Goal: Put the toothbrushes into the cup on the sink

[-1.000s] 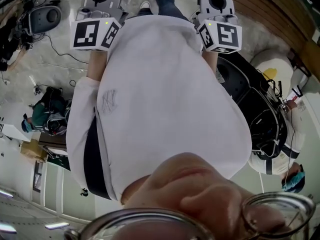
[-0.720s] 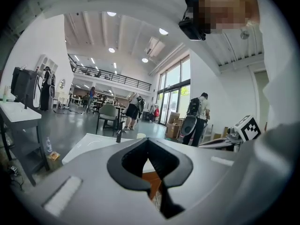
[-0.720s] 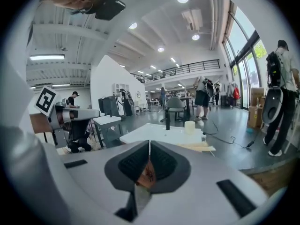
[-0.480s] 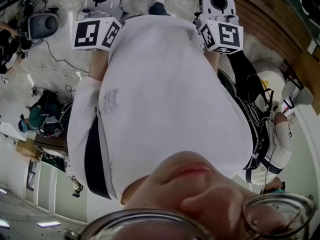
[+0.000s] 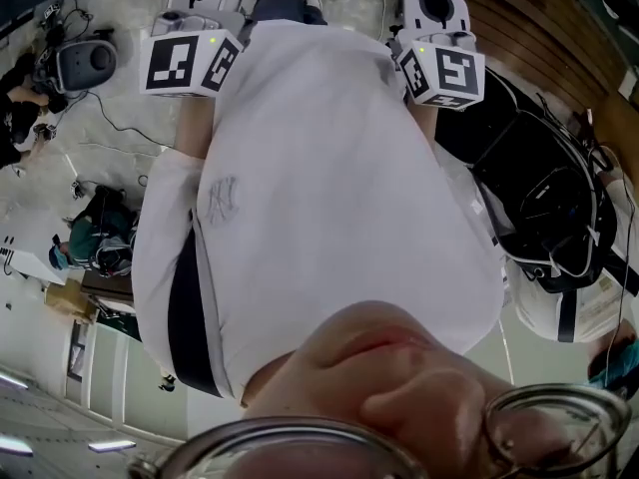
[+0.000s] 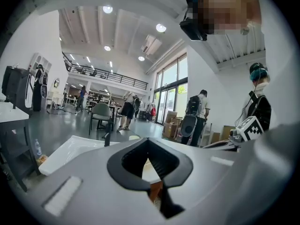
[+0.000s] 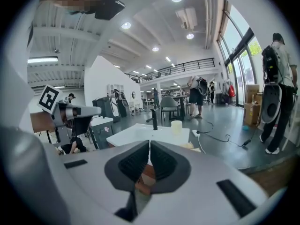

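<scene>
Our left hand-held gripper [image 6: 148,140] had its jaws closed together on nothing, and our right hand-held gripper [image 7: 149,142] was closed and empty too. Ahead of the right one, beyond its tips and slightly to the right, the cup [image 7: 176,126] stood on the white sink [image 7: 136,134], near the black faucet [image 7: 154,119].

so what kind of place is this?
Looks like a big open lab or studio hall, not a bathroom: a sink stands free on the floor, a balcony runs above, people wear backpack rigs.
</scene>
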{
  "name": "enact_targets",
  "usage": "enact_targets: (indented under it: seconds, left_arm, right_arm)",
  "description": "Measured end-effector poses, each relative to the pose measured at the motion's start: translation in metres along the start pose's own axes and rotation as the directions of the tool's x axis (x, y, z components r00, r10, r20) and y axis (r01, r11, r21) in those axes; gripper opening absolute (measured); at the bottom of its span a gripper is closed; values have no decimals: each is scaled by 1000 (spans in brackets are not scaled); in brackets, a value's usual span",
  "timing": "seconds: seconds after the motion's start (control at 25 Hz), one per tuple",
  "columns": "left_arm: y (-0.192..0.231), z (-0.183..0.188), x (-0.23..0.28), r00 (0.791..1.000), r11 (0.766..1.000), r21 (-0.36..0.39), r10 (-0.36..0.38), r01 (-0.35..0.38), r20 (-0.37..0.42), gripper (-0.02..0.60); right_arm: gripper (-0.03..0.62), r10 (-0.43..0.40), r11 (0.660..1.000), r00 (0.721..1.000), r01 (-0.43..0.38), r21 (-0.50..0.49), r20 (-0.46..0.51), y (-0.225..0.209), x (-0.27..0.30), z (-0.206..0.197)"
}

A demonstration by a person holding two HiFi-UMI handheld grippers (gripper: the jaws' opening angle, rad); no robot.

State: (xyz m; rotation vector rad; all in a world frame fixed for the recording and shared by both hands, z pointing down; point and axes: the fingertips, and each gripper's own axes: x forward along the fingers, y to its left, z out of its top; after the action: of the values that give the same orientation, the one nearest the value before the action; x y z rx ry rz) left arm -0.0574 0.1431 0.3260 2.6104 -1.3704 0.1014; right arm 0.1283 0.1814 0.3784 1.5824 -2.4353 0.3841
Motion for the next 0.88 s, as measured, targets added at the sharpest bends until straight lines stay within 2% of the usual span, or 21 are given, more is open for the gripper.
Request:
enact_targets:
  seconds: [0.12, 0.28, 0.52, 0.88]
  left_arm:
    - [-14, -5, 2, 1000, 1000, 10, -18, 18, -2, 2]
    - [-26, 5, 5, 999, 999, 16, -47, 47, -6, 2]
    - [-19, 11, 14, 995, 995, 7, -97, 98, -24, 2]
    - [16, 34, 78, 992, 993, 4, -120, 120, -41, 2]
  right_arm:
    - [12, -11, 1000, 1000, 11, 10, 10, -6, -11, -8]
    - [12, -35, 999, 999, 35, 20, 13, -10, -24, -1]
    - [12, -72, 997, 997, 72, 32, -1, -7, -18, 6]
    - [12, -105, 994, 995, 105, 12, -2, -48, 36, 45]
